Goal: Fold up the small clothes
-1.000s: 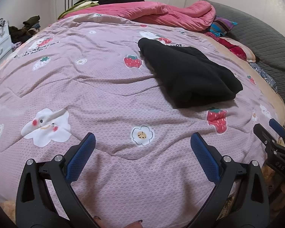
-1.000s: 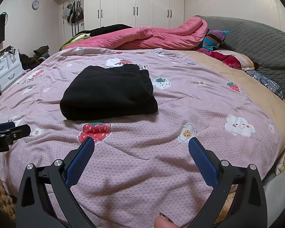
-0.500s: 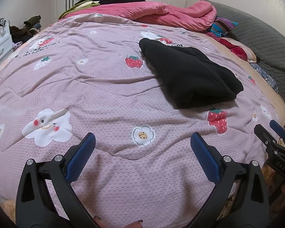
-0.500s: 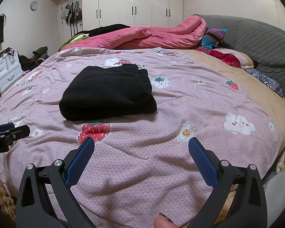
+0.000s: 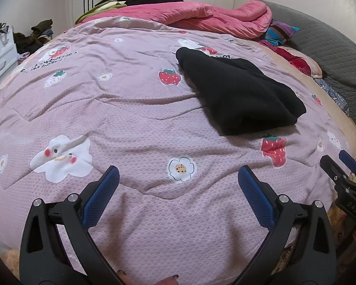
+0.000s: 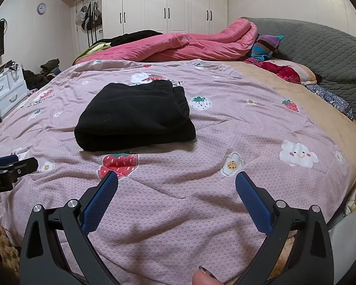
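Both grippers hover over the near edge of the bed, neither holding anything. Left gripper (image 5: 178, 190): tongs spread wide apart, nothing between them but the pink bedspread (image 5: 130, 109). Right gripper (image 6: 176, 190): tongs likewise wide apart and empty. Black garment (image 6: 135, 114) lies on the bedspread ahead of both, well apart from either gripper; it sits as a compact thick rectangle, layers stacked, rolled edge toward the near side. In the left view the black garment (image 5: 239, 95) lies ahead and to the right. A pink quilt (image 6: 185, 45) is bunched at the far end of the bed, not involved. Judgement: the fold on this piece looks finished, grippers clear of it. Next move probably calls for either a last tidy of the stacked edges or fetching another small garment; none is evident within reach.
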`<state>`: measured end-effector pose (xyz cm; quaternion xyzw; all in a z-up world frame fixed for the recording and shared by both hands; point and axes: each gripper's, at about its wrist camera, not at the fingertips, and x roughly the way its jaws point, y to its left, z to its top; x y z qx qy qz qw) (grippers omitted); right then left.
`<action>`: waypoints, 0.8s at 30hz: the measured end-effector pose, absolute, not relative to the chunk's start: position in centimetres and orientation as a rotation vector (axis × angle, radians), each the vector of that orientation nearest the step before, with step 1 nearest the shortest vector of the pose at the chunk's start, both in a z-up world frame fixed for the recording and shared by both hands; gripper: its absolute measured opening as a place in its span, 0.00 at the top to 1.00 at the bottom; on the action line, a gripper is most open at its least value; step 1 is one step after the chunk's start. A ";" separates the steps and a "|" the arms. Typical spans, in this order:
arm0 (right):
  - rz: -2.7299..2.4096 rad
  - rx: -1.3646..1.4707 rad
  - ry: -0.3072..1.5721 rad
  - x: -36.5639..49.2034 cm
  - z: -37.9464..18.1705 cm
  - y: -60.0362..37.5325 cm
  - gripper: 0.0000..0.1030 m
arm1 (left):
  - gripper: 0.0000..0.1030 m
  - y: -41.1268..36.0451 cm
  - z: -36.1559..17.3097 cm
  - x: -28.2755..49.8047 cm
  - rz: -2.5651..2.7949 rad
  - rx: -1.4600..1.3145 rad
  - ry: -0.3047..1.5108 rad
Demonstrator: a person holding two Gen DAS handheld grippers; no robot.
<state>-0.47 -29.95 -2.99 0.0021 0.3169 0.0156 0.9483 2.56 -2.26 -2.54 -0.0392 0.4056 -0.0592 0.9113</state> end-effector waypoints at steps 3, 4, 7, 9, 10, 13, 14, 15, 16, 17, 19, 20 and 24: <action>0.032 0.004 0.643 -0.5 -3.0 -30.0 0.04 | 0.09 -2.3 -2.5 2.6 -0.119 -0.078 0.836; 0.033 0.004 0.644 -0.5 -3.0 -29.9 0.04 | 0.09 -2.3 -2.5 2.6 -0.119 -0.078 0.835; 0.032 0.002 0.644 -0.5 -3.0 -29.9 0.04 | 0.09 -2.3 -2.5 2.5 -0.118 -0.078 0.835; 0.032 0.003 0.646 -0.5 -3.0 -29.9 0.04 | 0.09 -2.2 -2.5 2.6 -0.120 -0.079 0.833; 0.032 0.005 0.648 -0.5 -3.0 -29.9 0.04 | 0.09 -2.2 -2.5 2.6 -0.119 -0.079 0.833; 0.031 0.003 0.648 -0.5 -3.0 -29.8 0.04 | 0.09 -2.1 -2.5 2.5 -0.121 -0.078 0.832; 0.030 0.000 0.648 -0.5 -2.9 -29.7 0.04 | 0.09 -2.2 -2.5 2.5 -0.121 -0.079 0.832; 0.030 0.000 0.647 -0.6 -2.9 -29.7 0.04 | 0.09 -2.2 -2.5 2.5 -0.121 -0.079 0.832; 0.031 0.000 0.647 -0.6 -2.9 -29.7 0.04 | 0.09 -2.2 -2.5 2.5 -0.120 -0.078 0.832; 0.030 -0.001 0.647 -0.6 -2.8 -29.7 0.04 | 0.09 -2.2 -2.5 2.5 -0.120 -0.078 0.832; 0.030 -0.003 0.647 -0.6 -2.8 -29.6 0.04 | 0.09 -2.1 -2.5 2.5 -0.120 -0.073 0.831; 0.031 -0.005 0.647 -0.6 -2.8 -29.6 0.04 | 0.09 -2.2 -2.5 2.5 -0.119 -0.069 0.830; 0.031 -0.012 0.646 -0.6 -2.7 -29.3 0.04 | 0.09 -2.4 -2.4 2.5 -0.118 -0.061 0.829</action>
